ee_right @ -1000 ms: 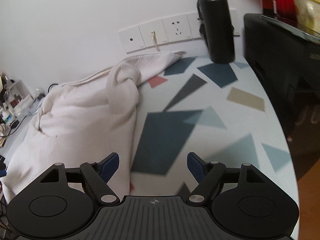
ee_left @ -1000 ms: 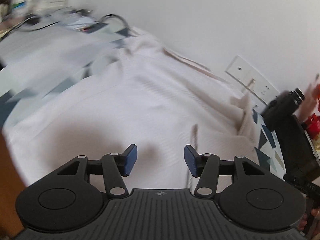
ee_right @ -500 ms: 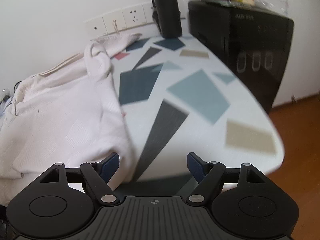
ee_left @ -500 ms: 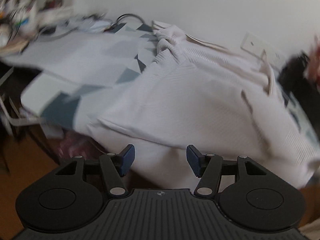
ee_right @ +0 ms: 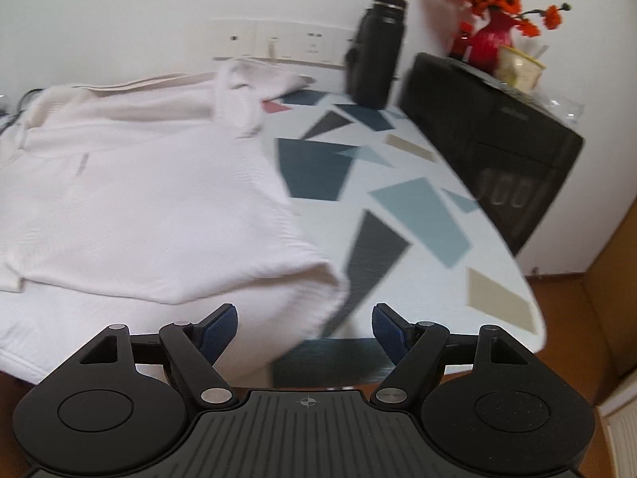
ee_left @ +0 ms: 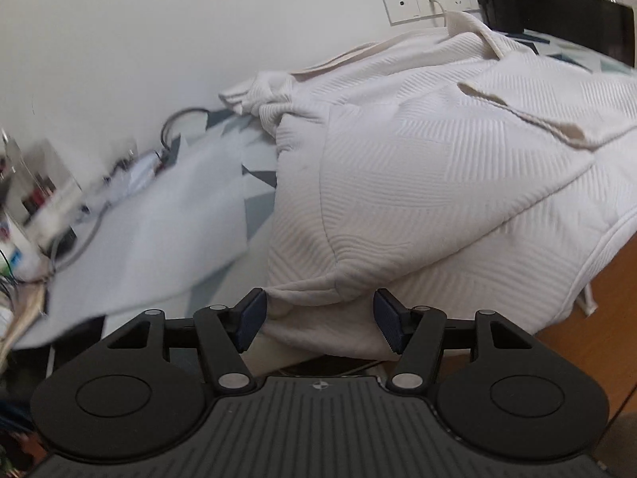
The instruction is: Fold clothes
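Observation:
A cream ribbed sweatshirt (ee_left: 418, 167) lies spread over a table with a geometric-patterned cloth (ee_right: 398, 207), its hem hanging over the near edge. In the left wrist view my left gripper (ee_left: 318, 320) stands open, with a drooping fold of the garment's lower left corner between the blue pads without being pinched. In the right wrist view the sweatshirt (ee_right: 139, 199) fills the left half. My right gripper (ee_right: 304, 330) is open at the table's front edge, with the garment's lower right corner just ahead of its left finger.
A black bottle (ee_right: 376, 51), a black appliance (ee_right: 489, 147) and a red vase of orange flowers (ee_right: 489, 8) stand at the back right. Wall sockets (ee_right: 278, 40) run behind. Cables and clutter (ee_left: 47, 199) crowd the table's left end. Wooden floor shows below.
Both grippers have pulled back and down from over the table to its front edge. The left now faces the garment's lower left corner, the right its lower right corner. Both stayed open.

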`<action>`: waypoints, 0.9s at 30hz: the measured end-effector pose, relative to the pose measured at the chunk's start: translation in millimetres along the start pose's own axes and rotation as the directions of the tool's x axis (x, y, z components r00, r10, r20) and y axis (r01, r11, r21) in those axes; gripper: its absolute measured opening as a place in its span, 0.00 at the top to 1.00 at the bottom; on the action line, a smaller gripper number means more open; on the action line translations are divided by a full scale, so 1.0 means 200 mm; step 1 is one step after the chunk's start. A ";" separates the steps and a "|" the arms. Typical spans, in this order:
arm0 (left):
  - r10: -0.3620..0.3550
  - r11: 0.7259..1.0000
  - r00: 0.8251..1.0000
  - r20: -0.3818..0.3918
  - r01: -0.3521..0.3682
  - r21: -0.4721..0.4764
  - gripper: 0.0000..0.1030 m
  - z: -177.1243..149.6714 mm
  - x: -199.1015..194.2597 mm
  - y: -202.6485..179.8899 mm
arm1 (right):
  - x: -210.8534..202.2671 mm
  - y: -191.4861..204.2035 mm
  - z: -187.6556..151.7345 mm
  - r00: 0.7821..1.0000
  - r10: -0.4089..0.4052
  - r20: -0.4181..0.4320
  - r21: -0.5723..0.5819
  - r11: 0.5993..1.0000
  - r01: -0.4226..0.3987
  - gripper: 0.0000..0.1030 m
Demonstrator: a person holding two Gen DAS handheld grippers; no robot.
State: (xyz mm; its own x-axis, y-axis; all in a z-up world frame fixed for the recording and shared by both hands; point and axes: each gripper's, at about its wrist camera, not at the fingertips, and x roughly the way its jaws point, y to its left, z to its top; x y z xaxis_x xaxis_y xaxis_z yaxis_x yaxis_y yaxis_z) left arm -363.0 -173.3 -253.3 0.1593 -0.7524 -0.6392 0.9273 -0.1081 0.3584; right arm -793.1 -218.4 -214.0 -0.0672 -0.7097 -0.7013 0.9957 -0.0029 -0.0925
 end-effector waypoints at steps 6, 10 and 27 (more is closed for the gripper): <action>0.042 0.997 0.999 0.021 -0.043 0.066 0.40 -0.01 0.01 0.00 | 0.04 0.09 0.00 1.000 -0.006 -0.014 0.032 0.999 0.007 0.31; 0.042 0.988 0.998 0.053 -0.050 0.149 0.42 0.01 0.05 -0.04 | 0.03 0.16 0.03 1.000 0.030 -0.004 0.024 0.999 -0.030 0.31; -0.148 0.988 0.988 0.041 0.150 -0.029 0.57 -0.01 0.01 0.16 | 0.01 0.28 0.10 0.996 0.085 -0.008 0.040 0.996 -0.085 0.31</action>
State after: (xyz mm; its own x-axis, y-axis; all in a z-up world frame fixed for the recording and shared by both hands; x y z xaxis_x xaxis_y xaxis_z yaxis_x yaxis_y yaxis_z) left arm -331.8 -176.9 -245.5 0.0059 -0.7539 -0.6570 0.9500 -0.2008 0.2390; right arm -736.0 -234.4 -206.5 0.0173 -0.7018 -0.7122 0.9996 0.0290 -0.0043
